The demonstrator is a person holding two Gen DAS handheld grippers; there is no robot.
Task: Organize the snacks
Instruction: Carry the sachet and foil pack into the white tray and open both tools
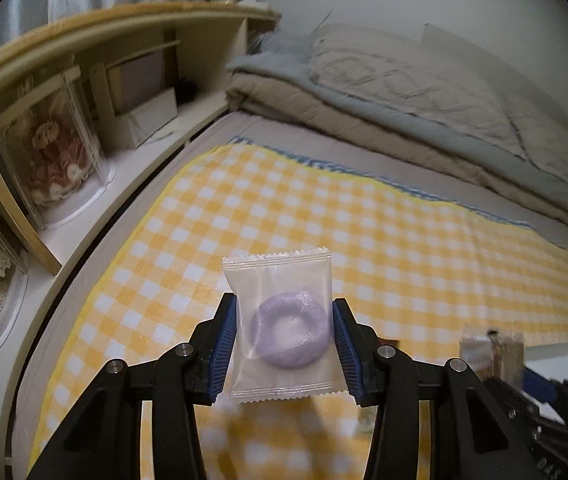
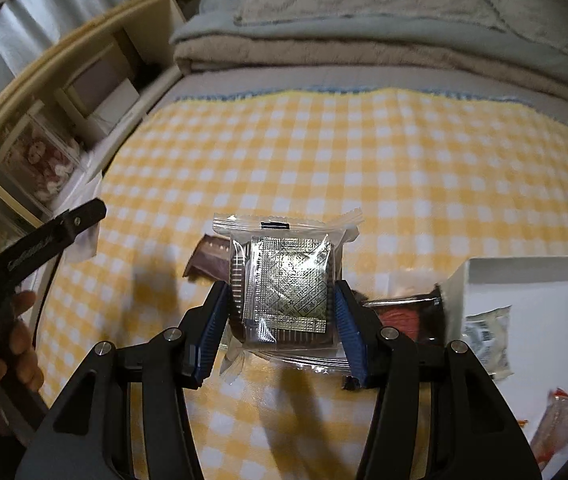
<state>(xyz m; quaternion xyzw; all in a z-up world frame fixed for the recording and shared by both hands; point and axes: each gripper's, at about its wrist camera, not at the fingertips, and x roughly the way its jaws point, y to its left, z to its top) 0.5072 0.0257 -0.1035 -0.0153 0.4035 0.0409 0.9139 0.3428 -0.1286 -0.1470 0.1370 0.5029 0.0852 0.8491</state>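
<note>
Two packets were up off the checked cloth (image 1: pixel 364 220): left gripper (image 1: pixel 284 344) pinched the purple ring sweet (image 1: pixel 290 334), right gripper (image 2: pixel 282 316) clamped the cookie pack w/ silver sachet (image 2: pixel 288 280). Risk: slick film slipping, dropping short of the white box (image 2: pixel 532 280).

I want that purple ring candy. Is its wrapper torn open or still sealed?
Sealed: both crimped ends of the clear wrapper look intact, the ring inside.

No text legible. Silver sachet (image 2: pixel 289 280) inside the clear cookie packet (image 2: pixel 284 280) carries fine print, too small to read. White packet (image 2: pixel 486 336) at right: dark print, blurred.
</note>
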